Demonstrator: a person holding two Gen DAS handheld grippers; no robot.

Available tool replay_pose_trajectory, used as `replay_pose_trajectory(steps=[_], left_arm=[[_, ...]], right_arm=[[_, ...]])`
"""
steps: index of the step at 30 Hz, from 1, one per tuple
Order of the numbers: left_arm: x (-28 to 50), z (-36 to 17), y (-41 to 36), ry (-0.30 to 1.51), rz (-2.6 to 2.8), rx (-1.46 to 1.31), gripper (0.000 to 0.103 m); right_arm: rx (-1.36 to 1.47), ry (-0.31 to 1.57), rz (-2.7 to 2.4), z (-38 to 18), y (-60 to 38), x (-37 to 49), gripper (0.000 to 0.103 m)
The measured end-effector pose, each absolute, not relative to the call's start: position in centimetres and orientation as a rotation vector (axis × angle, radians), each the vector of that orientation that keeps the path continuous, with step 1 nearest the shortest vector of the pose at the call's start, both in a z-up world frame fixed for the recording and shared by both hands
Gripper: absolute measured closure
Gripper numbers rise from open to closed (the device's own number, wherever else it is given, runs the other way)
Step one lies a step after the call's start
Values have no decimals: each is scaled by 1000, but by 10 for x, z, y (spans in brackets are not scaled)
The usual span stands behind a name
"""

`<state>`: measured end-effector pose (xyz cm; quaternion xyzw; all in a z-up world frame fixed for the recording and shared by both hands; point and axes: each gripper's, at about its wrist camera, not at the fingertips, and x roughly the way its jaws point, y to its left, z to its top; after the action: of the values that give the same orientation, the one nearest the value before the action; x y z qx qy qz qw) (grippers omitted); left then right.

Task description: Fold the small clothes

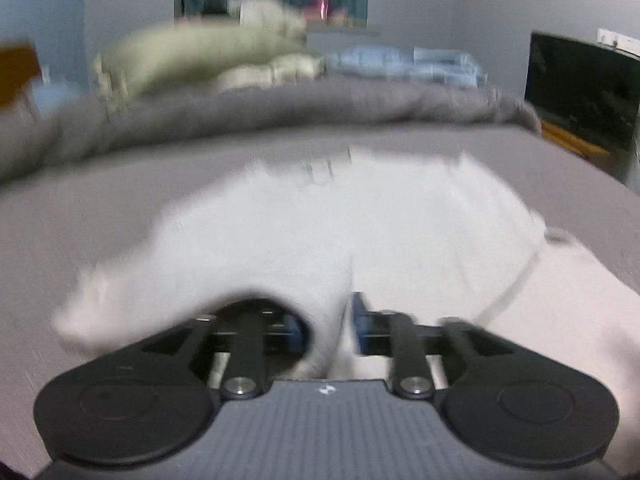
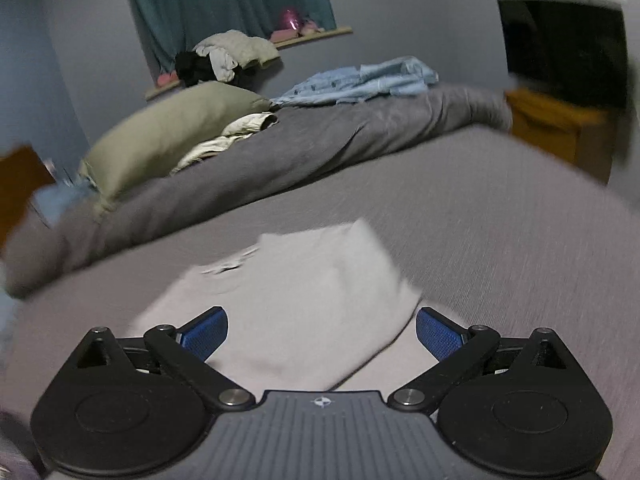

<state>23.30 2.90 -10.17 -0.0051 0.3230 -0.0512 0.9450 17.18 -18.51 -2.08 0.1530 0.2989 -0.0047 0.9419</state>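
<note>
- My left gripper (image 1: 326, 326) tips downward, its jaws part-spread with a fold of the white garment (image 1: 320, 232) between them; grip unclear.
- My right gripper (image 2: 322, 330) tips downward, jaws spread wide above the garment on the grey bed (image 2: 500, 216).

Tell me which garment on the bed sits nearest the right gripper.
The white garment, spread just ahead of the open right gripper. The light blue denim piece lies far back on the grey duvet.
</note>
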Motion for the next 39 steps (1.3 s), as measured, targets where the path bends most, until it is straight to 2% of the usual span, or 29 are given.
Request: replay_pose_trajectory(steps=[1,4,8,13,18,23,26,28,29,30,31,39], left_arm=[[230,-108,31,679,-100,-44,43],[214,-119,49,644,-42,-156,34],[201,-121,94,555,32,-346,32],[192,-122,168,463,162,-598,29],[212,-134,231,494,213,-803,29],[249,-147,250,604,243,-736,30],[267,-153,246,645,269,-616,53],[273,-156,246,658,291,-571,74],[273,-158,246,661,299,-557,80],[272,-156,248,659,307,-536,94],[273,-154,248,651,310,-514,101],[254,-90,201,400,182,-392,103]], right_arm=[[342,615,4,-20,-187,163,1],[343,646,10,-28,-186,150,1],[240,663,-18,-43,-186,155,1],[240,707,-20,-56,-192,164,1],[180,731,52,-64,-176,176,1],[83,737,157,-68,-156,181,1],[-23,714,202,-71,-144,184,1],[-73,701,217,-74,-141,187,1],[-87,699,222,-75,-139,188,1],[-92,703,224,-75,-139,190,1],[-86,710,226,-76,-140,191,1],[-8,739,177,-80,-158,201,1]])
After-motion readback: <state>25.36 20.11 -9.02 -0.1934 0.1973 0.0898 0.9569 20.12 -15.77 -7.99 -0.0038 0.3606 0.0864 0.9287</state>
